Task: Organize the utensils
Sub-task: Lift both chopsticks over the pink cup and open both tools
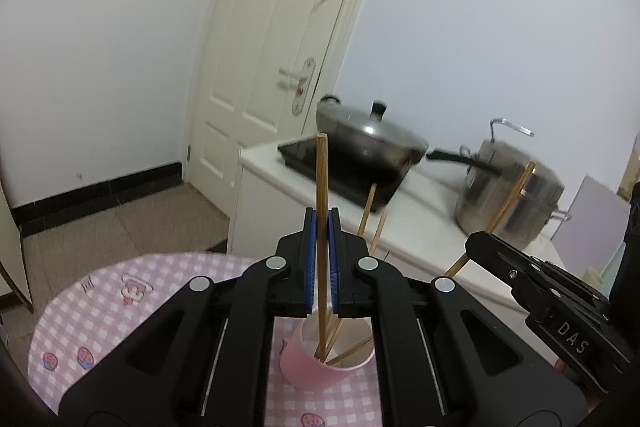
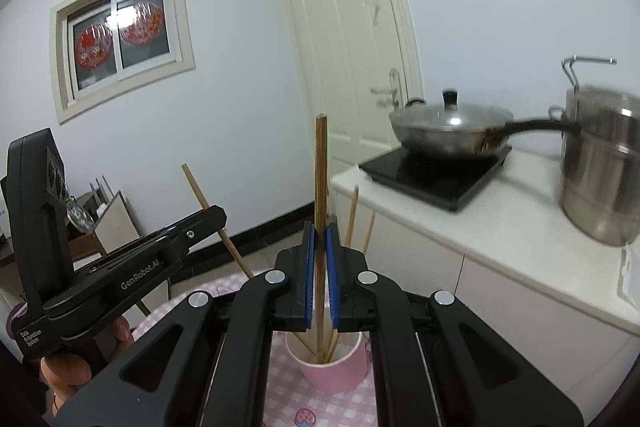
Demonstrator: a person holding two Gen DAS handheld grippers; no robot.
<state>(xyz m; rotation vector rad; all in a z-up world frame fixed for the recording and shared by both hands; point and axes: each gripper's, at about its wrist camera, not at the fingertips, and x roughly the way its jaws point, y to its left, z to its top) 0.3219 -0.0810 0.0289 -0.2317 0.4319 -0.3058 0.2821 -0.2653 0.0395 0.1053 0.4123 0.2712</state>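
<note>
A pink cup stands on the pink checked tablecloth with several wooden chopsticks leaning in it. My left gripper is shut on an upright chopstick whose lower end reaches down into the cup. My right gripper is likewise shut on an upright chopstick that dips into the same cup. In the left wrist view the right gripper comes in from the right with its chopstick slanting. In the right wrist view the left gripper sits at the left, held by a hand, its chopstick slanting.
The round table carries the pink cloth. Behind it a white counter holds a black induction hob, a lidded wok with a long handle, and a tall steel pot. A white door is beyond.
</note>
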